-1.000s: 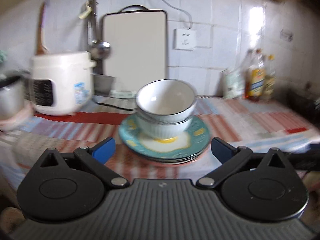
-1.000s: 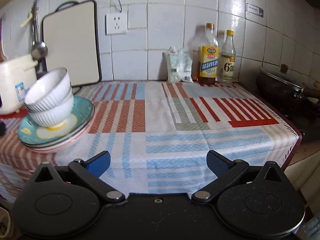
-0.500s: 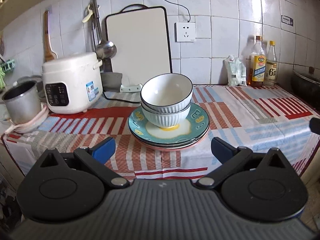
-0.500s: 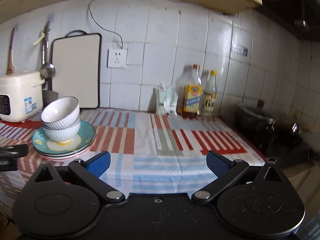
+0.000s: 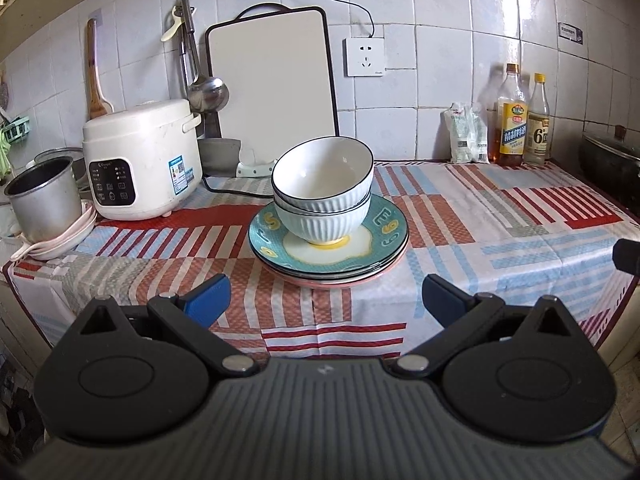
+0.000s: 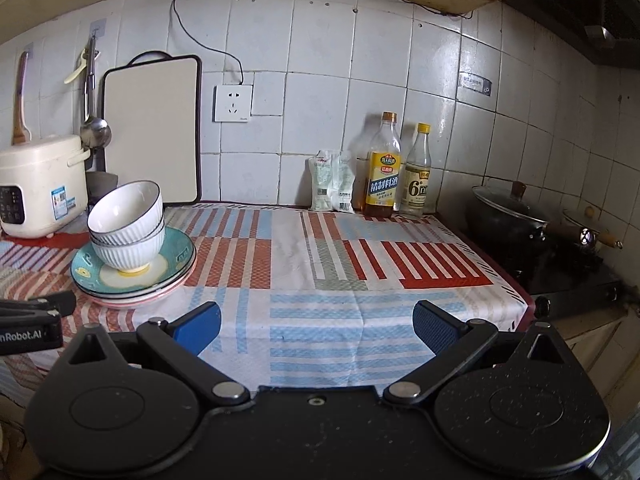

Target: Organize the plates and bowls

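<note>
Two white ribbed bowls [image 5: 324, 184] sit nested, the top one tilted, on a stack of plates [image 5: 380, 236]; the top plate is teal with a fried-egg print, the bottom one pink. The stack stands on the striped tablecloth [image 5: 480, 220]. It also shows at the left of the right wrist view: bowls [image 6: 126, 224], plates [image 6: 176, 256]. My left gripper [image 5: 325, 300] is open and empty, held off the counter's front edge, facing the stack. My right gripper [image 6: 316, 324] is open and empty, over the cloth's front edge, right of the stack.
A white rice cooker [image 5: 140, 160], a steel pot [image 5: 40, 196] and a cutting board [image 5: 272, 80] stand at the back left. Two bottles [image 6: 384, 168] and a packet [image 6: 332, 186] stand by the wall. A wok [image 6: 508, 216] sits on the stove at right.
Both grippers have pulled back from the counter and risen a little. The stacked bowls and plates now look smaller and farther away. The bowls and plates have not moved.
</note>
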